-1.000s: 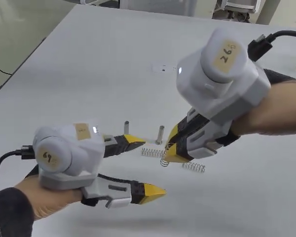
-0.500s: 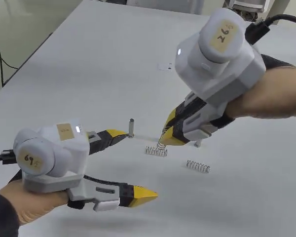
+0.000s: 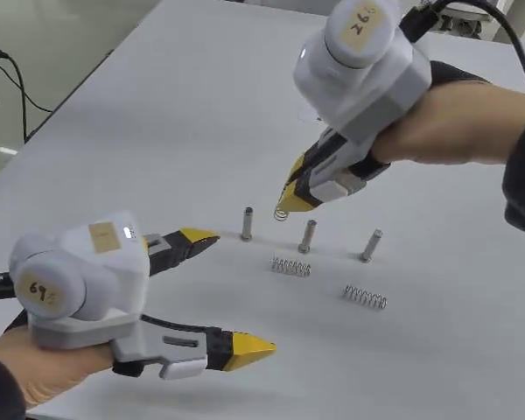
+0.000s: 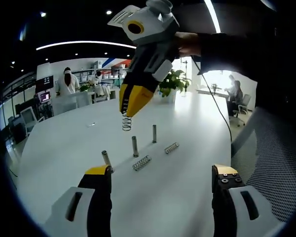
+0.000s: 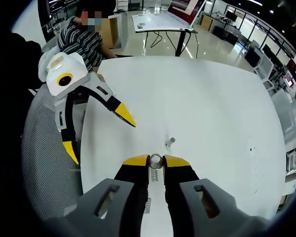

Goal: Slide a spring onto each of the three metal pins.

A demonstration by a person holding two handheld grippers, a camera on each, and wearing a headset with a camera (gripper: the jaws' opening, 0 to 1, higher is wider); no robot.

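Three short metal pins stand in a row on the white table: left pin point(image 3: 247, 223), middle pin point(image 3: 308, 236), right pin point(image 3: 371, 246). All three are bare. My right gripper point(image 3: 289, 203) is shut on a small spring point(image 3: 281, 213), which hangs from its yellow tips above the table, between the left and middle pins. The held spring point(image 5: 156, 162) sits between the shut jaws in the right gripper view, with one pin point(image 5: 169, 142) just beyond. Two more springs point(image 3: 290, 267) point(image 3: 365, 297) lie flat in front of the pins. My left gripper point(image 3: 232, 293) is open, near the left pin.
The white table point(image 3: 157, 114) stretches far beyond the pins, with its left edge near a glossy floor. A mesh chair back point(image 5: 44, 163) is beside the table. People stand at distant benches point(image 4: 69, 84).
My right gripper has lifted the spring off the table and carried it up beside the left pin. The left gripper has stayed open. The head camera has shifted.
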